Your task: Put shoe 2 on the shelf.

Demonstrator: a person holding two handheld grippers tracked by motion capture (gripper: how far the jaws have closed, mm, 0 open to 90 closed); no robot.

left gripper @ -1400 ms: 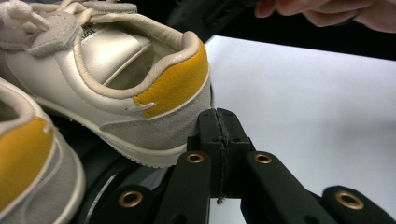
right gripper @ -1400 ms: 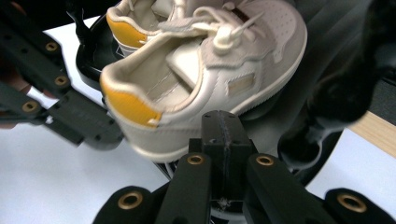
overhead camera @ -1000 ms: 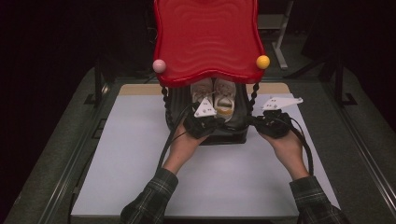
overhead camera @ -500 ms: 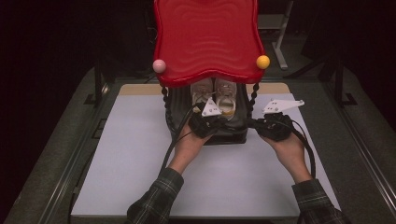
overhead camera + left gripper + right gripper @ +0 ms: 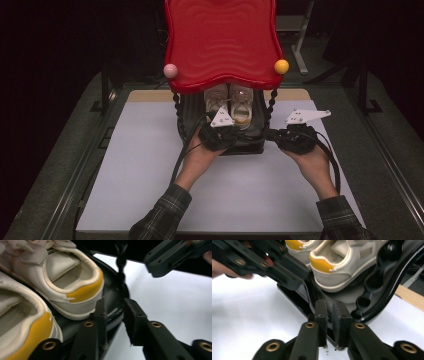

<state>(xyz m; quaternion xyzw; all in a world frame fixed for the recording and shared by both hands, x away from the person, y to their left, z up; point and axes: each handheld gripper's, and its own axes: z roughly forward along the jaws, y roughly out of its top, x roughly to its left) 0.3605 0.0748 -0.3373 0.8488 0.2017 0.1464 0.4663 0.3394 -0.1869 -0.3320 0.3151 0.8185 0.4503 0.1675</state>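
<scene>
A pair of white shoes with yellow heels (image 5: pixel 241 102) stands on the black lower shelf (image 5: pixel 250 145) of a small rack, under its red wavy top (image 5: pixel 220 40). My left gripper (image 5: pixel 223 134) is at the shelf's front edge, just behind the right shoe's heel (image 5: pixel 72 277). Its jaws stand open, straddling the shelf's rim (image 5: pixel 115 312). My right gripper (image 5: pixel 268 135) reaches in at the shelf's right front corner. In the right gripper view, my right gripper (image 5: pixel 329 303) is shut on the shelf's rim (image 5: pixel 294 296), below the shoe (image 5: pixel 342 262).
The rack stands at the back middle of a white mat (image 5: pixel 150 165). Twisted black posts (image 5: pixel 272 102) carry the red top, with a pink ball (image 5: pixel 170 70) and a yellow ball (image 5: pixel 281 66) at its front corners. Dark table borders flank the mat.
My left gripper has moved forward and to the right, up to the shelf's front rim behind the shoes. The right gripper has hardly moved.
</scene>
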